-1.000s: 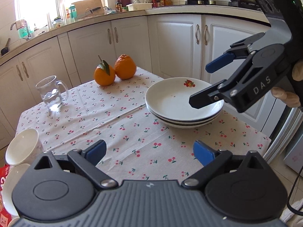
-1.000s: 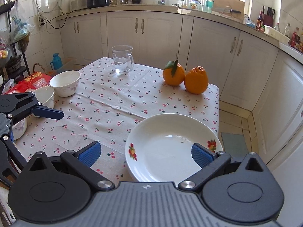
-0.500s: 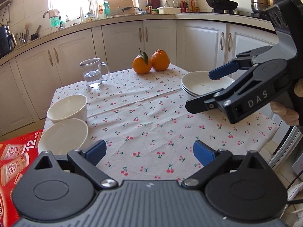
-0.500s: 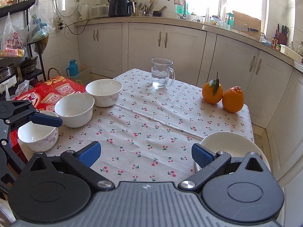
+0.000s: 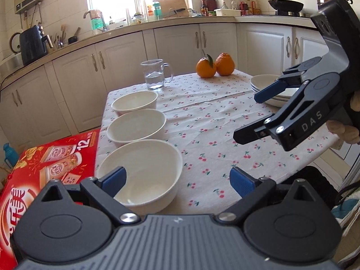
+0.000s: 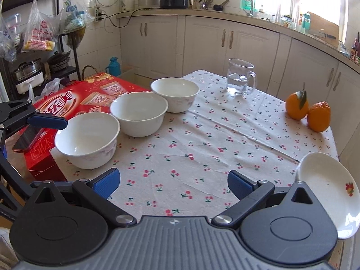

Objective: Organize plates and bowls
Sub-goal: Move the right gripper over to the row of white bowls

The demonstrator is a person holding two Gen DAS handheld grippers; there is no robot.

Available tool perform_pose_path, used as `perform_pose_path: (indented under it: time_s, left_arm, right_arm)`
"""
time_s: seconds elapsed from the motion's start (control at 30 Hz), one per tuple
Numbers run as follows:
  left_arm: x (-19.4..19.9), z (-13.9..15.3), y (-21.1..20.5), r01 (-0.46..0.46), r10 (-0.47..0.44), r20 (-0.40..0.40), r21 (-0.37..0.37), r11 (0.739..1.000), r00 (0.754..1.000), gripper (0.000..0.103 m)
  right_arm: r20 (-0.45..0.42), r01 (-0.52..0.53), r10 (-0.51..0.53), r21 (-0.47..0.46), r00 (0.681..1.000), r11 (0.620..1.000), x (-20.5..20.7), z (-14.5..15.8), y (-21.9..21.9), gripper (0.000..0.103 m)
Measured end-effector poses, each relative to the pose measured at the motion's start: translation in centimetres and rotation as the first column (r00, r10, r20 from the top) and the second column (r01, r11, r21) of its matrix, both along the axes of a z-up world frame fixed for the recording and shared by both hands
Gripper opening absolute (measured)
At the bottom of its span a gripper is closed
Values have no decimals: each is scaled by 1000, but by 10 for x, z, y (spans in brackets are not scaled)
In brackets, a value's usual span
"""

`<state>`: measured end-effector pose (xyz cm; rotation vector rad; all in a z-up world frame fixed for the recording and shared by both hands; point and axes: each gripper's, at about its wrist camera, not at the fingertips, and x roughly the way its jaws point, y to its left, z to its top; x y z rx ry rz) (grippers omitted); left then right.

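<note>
Three white bowls stand in a row along the table's left side: the near bowl [image 5: 146, 171], the middle bowl [image 5: 137, 124] and the far bowl [image 5: 135, 101]. My left gripper [image 5: 177, 180] is open just above the near bowl, its left pad over the bowl's inside, gripping nothing. A stack of white plates [image 5: 262, 82] with a red flower print sits at the right edge. My right gripper [image 5: 248, 115] hovers open and empty over the cloth between plates and bowls. The right wrist view shows the same bowls [image 6: 87, 137] [image 6: 139, 112] [image 6: 175, 92] and plates [image 6: 326, 186].
A glass mug of water [image 5: 155, 74] and two oranges [image 5: 214, 65] stand at the far side of the cherry-print tablecloth [image 5: 213, 123]. A red carton [image 5: 45, 173] sits level with the table's left edge, with a phone [image 6: 27, 139] on it. White cabinets surround the table.
Both grippers have swung left, away from the plate stack and towards the row of bowls. The near bowl now lies under the left gripper. Both grippers stayed open.
</note>
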<state>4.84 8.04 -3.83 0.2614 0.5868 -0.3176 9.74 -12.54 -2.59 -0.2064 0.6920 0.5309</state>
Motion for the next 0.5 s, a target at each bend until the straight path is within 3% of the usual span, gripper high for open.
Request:
perform_pose_path:
  time_s: [0.23, 0.5]
  left_arm:
    - [6, -18, 29, -57, 58, -29, 18, 998, 998, 98]
    - [19, -28, 38, -21, 20, -40, -7, 1000, 999, 98]
  right_arm:
    - [-20, -117, 117, 9, 993, 993, 12, -1, 40, 103]
    - [-66, -208, 211, 49, 975, 977, 33, -6, 76, 101]
